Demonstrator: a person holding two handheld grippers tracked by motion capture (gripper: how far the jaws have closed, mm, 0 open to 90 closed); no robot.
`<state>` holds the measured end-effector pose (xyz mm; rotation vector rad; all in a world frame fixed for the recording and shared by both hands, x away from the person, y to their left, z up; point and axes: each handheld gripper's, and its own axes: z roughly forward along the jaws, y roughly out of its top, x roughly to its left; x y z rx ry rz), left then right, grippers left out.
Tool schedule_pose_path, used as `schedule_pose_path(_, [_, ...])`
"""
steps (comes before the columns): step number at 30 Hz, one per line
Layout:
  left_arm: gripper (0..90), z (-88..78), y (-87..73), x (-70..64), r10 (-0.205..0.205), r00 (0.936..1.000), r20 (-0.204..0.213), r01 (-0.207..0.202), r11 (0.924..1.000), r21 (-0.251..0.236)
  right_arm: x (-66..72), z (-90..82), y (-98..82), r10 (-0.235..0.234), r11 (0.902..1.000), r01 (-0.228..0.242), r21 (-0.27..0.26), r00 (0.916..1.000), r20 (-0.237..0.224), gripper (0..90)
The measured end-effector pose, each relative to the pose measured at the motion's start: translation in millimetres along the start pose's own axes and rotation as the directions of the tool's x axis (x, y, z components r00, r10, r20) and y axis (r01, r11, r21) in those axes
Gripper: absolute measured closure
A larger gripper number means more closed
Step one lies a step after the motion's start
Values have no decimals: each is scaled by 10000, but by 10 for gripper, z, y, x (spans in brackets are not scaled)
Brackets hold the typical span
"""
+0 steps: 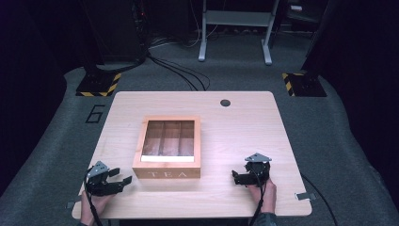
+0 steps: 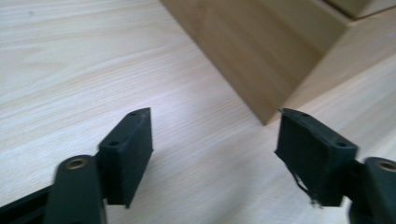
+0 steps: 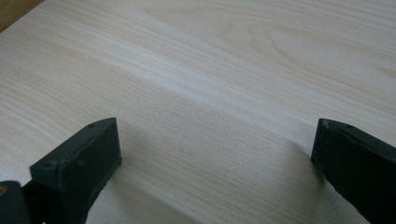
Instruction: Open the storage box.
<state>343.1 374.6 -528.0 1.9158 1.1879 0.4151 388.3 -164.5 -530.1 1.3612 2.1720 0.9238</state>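
A: Where does the wooden tea box (image 1: 167, 148) sit relative to the two grippers?

B: Between them, in the middle of the table (image 1: 244, 127). In the high view it stands just beyond and to the right of the left gripper (image 1: 120, 175), whose tips point toward its near left corner. The right gripper (image 1: 234, 177) lies well apart from it on the other side, with its tips aimed leftward at the box's front right.

A: And how do the jaws stand?

B: Both pairs are spread wide with nothing between them. In the left gripper view the left gripper (image 2: 215, 149) has its black fingers (image 2: 128, 149) far apart over bare table, and the tea box (image 2: 261, 51) corner comes down just ahead of the gap, nearer the right-hand finger. Neither finger touches it.

A: The right one?

B: In the right gripper view the right gripper (image 3: 215, 161) is open as well, its fingers (image 3: 79, 170) at the two lower corners with pale wood grain between and ahead of them. A sliver of the box (image 3: 14, 9) shows far ahead of the left-hand finger.

A: Anything on the box itself?

B: The word TEA on its front, and a clear lid showing dividers inside. A person's hands (image 1: 266, 197) hold each gripper from the near edge
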Motion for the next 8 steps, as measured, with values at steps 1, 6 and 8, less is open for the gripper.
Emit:
schedule_pose_path(1, [229,11,-3,14,12,10000,7,-13,9999,107,0,0,0,0,10000,0,4,10000,-1,9])
schedule_pose_path(6, [169,52,28,38,168,9990,-408,-150,9990,425,0,-1,-1,4,10000,-4,6,10000,2,8])
schedule_pose_path(8, [165,60,31,41,73,9988,-479,-56,9993,362,0,-1,-1,1,10000,-1,6,10000,2,8])
